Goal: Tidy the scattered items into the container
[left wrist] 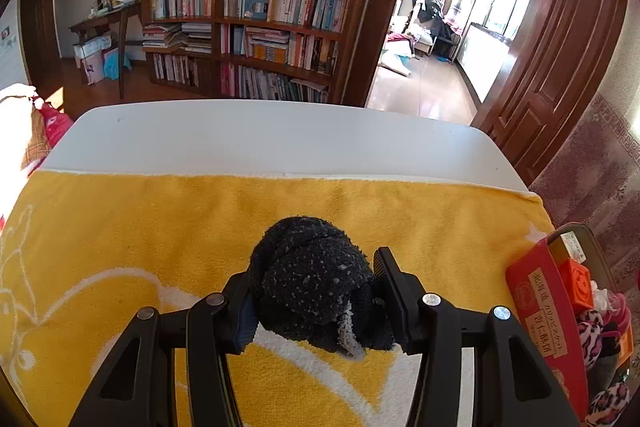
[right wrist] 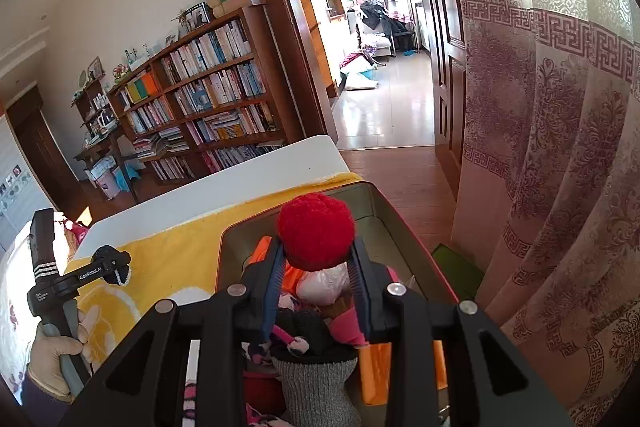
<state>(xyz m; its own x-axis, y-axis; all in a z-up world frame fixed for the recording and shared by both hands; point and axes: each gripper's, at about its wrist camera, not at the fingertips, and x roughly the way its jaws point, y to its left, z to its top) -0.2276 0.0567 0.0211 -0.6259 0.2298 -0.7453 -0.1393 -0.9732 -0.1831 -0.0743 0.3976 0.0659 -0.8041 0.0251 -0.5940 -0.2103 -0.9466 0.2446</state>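
A black rolled sock (left wrist: pixel 312 279) lies on the yellow towel (left wrist: pixel 160 219), and my left gripper (left wrist: pixel 314 267) is shut on it, a pad pressed against each side. The right wrist view shows that gripper (right wrist: pixel 114 265) from the side, low over the towel, with the sock (right wrist: pixel 116 271) between its fingers. My right gripper (right wrist: pixel 316 259) is shut on a red fuzzy ball (right wrist: pixel 316 235) and holds it over the red container (right wrist: pixel 400 219). The container (left wrist: pixel 536 291) sits at the towel's right end. It holds several socks and an orange block (left wrist: pixel 576 283).
The towel covers the near part of a white table (left wrist: pixel 260 139). A patterned curtain (right wrist: pixel 560 147) hangs close on the right of the container. A gloved hand (right wrist: pixel 52 347) holds the left gripper's handle. A bookshelf (left wrist: pixel 260 19) stands beyond the table.
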